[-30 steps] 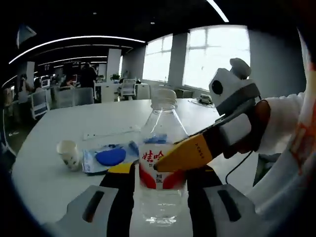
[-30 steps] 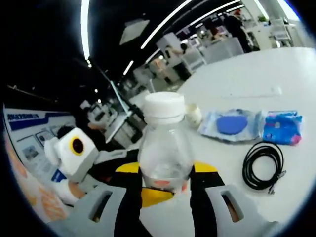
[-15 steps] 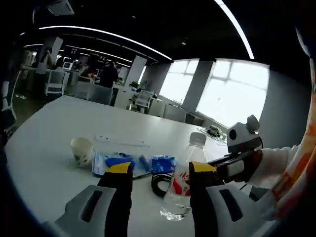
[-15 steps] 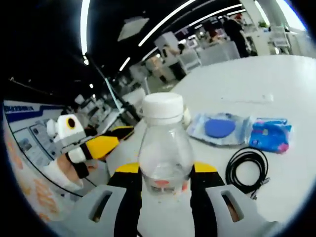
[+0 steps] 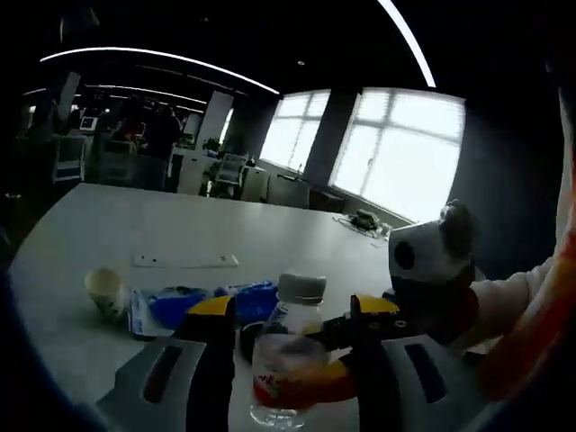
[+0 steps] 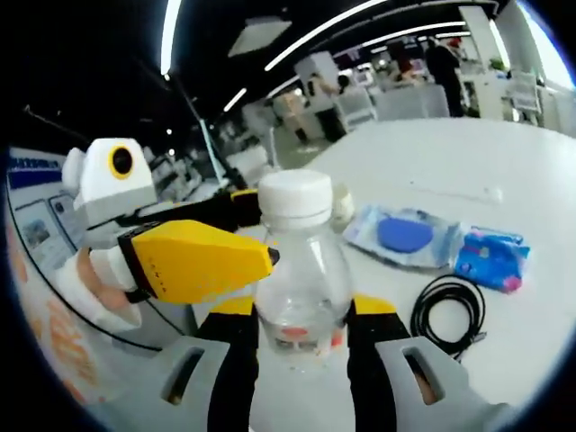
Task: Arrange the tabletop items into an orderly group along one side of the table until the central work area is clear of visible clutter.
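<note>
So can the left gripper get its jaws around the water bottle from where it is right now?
Probably yes. The bottle stands between the left gripper's open jaws, with nothing before it. The right gripper is shut on its lower body, so the left should close higher up, clear of those jaws.

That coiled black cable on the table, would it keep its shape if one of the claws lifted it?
Probably not. The cable is thin and loosely looped with a free end trailing, so it would likely sag and uncoil. It looks light, and pushed across the smooth white table it should slide rather than roll.
</note>
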Action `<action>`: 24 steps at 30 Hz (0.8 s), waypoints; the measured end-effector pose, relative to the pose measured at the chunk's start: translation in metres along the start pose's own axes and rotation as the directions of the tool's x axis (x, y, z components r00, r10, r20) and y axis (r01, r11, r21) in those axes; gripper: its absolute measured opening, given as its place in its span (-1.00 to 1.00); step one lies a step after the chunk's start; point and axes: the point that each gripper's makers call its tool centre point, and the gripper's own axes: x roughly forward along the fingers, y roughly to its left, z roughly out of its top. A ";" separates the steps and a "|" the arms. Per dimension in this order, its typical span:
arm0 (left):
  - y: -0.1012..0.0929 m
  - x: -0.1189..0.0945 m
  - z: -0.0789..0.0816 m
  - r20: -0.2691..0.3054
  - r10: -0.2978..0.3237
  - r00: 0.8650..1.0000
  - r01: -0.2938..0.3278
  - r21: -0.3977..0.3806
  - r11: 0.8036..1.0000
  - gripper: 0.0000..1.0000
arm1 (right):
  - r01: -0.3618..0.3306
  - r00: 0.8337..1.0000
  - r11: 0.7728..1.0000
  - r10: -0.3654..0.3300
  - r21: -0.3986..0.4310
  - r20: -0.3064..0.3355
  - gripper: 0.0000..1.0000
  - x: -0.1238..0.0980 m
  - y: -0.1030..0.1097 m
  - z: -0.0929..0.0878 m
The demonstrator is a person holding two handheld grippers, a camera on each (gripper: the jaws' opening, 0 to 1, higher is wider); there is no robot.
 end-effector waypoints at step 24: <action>0.037 -0.031 -0.010 -0.039 0.109 0.993 -0.105 0.095 0.990 -0.59 | -0.044 0.999 0.997 0.042 0.070 0.034 -0.08 0.001 0.006 -0.009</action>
